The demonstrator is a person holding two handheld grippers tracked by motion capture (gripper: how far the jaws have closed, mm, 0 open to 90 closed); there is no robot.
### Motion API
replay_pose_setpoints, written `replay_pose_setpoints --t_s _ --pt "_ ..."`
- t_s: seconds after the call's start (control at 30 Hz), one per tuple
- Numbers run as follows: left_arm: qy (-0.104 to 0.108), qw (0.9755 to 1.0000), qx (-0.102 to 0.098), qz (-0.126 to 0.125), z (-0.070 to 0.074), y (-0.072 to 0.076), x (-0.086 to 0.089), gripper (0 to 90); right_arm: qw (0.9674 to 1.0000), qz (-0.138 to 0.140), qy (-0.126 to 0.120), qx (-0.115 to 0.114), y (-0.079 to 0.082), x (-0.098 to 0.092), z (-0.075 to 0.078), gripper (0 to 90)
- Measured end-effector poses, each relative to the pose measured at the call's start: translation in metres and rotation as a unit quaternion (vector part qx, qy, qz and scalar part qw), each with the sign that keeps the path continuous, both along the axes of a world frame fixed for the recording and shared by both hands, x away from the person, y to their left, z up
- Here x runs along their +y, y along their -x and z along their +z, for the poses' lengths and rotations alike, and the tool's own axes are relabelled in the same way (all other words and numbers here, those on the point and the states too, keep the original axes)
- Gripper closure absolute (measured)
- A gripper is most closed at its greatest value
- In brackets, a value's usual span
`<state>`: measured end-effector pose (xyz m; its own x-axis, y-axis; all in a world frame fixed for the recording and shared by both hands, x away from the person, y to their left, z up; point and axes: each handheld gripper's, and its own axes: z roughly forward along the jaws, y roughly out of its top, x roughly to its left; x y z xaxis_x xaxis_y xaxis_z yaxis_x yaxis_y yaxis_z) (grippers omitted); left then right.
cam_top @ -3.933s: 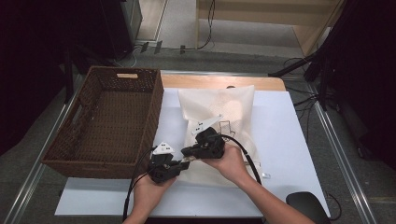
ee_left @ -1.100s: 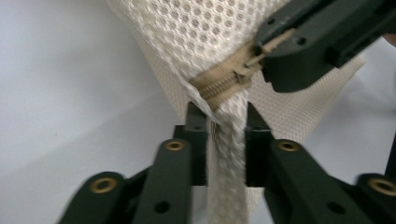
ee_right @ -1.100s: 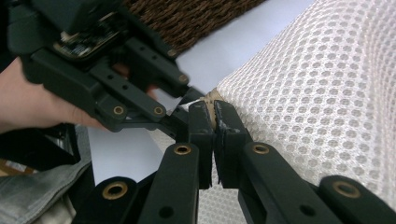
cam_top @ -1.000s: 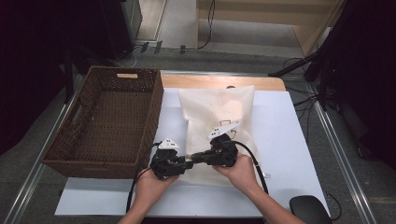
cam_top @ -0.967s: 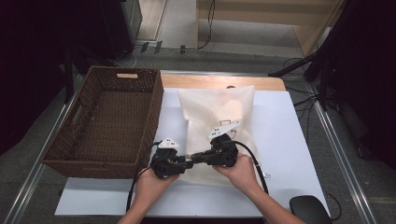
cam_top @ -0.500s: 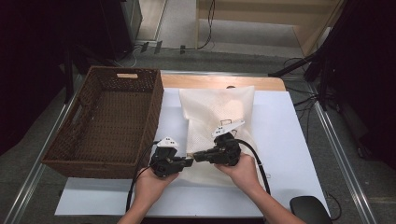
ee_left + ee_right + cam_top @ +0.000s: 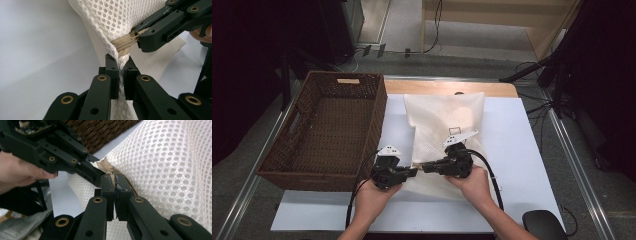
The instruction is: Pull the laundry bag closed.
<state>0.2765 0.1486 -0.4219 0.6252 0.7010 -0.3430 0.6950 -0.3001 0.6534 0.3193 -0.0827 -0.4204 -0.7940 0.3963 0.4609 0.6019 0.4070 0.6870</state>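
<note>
Hidden: in the high view the jaw tips meet low over the near-left corner of the white mesh laundry bag (image 7: 444, 120), too small there to read. The zipper pull itself cannot be made out; in the right gripper view the jaws cover it.
Left gripper (image 7: 121, 75): jaws have just been closing and now pinch a gathered fold of mesh at the bag's corner, right below the tan zipper tape (image 7: 122, 45).
Right gripper (image 7: 114, 185): jaws clamped tight on the zipper end, at the tan tape (image 7: 102, 165) along the bag's edge.
Hand pose: both forearms enter from the bottom of the high view. The left hand (image 7: 373, 192) and right hand (image 7: 473, 181) hold their grippers nearly level, tips pointing inward at each other.
Bag place: flat on the white table sheet (image 7: 522, 135), its corner lifted slightly between the grippers.
Around: dark brown woven wicker basket (image 7: 282, 160) just left of the bag; a black rounded object (image 7: 544, 227) at the near right corner, well apart.
</note>
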Motion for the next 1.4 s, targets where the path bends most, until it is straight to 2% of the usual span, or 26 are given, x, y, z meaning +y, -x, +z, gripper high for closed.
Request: replay_pose_setpoints --t_s 0.03,0.1,0.17,0.3,0.43,0.63,0.83,0.93,1.03,1.17,1.2,1.27,1.3,1.4 --pt "-0.007 1.0000 -0.001 -0.003 0.000 0.000 -0.001 86.9 1.0000 -0.001 0.000 -0.004 0.001 0.000 0.000 88.2" --pt "-0.007 1.0000 0.003 -0.005 0.000 0.000 -0.001 86.7 0.9999 0.003 0.007 -0.014 0.002 0.001 0.001 88.1" --pt "-0.006 0.9999 0.010 -0.007 -0.001 -0.002 -0.002 86.4 0.9999 0.002 0.008 -0.012 0.002 0.001 0.001 88.1" --pt "-0.015 0.9997 0.010 -0.014 -0.001 -0.002 -0.003 86.3 0.9999 0.007 0.007 -0.010 0.000 0.000 -0.002 88.1" --pt "-0.014 0.9994 0.019 -0.028 -0.003 -0.004 -0.004 84.4 0.9999 0.005 0.011 -0.007 0.001 0.001 -0.002 88.0" --pt "0.003 0.9987 0.031 -0.039 -0.003 -0.006 -0.003 74.8 0.9995 0.000 0.029 -0.011 0.002 0.002 -0.004 88.0" --pt "0.022 0.9980 0.044 -0.039 -0.003 -0.009 0.001 74.5 0.9994 0.002 0.031 -0.013 0.001 0.003 -0.006 87.9" --pt "0.027 0.9980 0.047 -0.034 -0.003 -0.009 0.001 80.3 0.9994 0.001 0.032 -0.010 0.001 0.003 -0.008 87.9" --pt "0.026 0.9985 0.042 -0.026 0.000 -0.008 0.004 84.8 0.9996 0.001 0.028 -0.010 0.001 0.002 -0.008 87.9" --pt "0.024 0.9991 0.033 -0.013 0.001 -0.007 0.006 86.4 0.9997 -0.001 0.022 -0.009 0.000 0.002 -0.009 88.0" --pt "0.022 0.9992 0.032 -0.009 0.002 -0.006 0.007 86.5 0.9997 -0.003 0.022 -0.008 0.001 0.002 -0.009 88.1" --pt "0.031 0.9990 0.033 -0.002 0.002 -0.007 0.009 86.7 0.9993 -0.011 0.030 -0.018 0.002 0.001 -0.008 88.2" --pt "0.029 0.9991 0.029 -0.001 0.002 -0.006 0.009 86.8 0.9993 -0.017 0.031 -0.010 0.001 0.001 -0.008 88.2" --pt "0.013 0.9997 0.018 -0.005 0.003 -0.004 0.006 86.7 0.9991 -0.014 0.039 -0.012 0.003 -0.001 -0.007 88.2"
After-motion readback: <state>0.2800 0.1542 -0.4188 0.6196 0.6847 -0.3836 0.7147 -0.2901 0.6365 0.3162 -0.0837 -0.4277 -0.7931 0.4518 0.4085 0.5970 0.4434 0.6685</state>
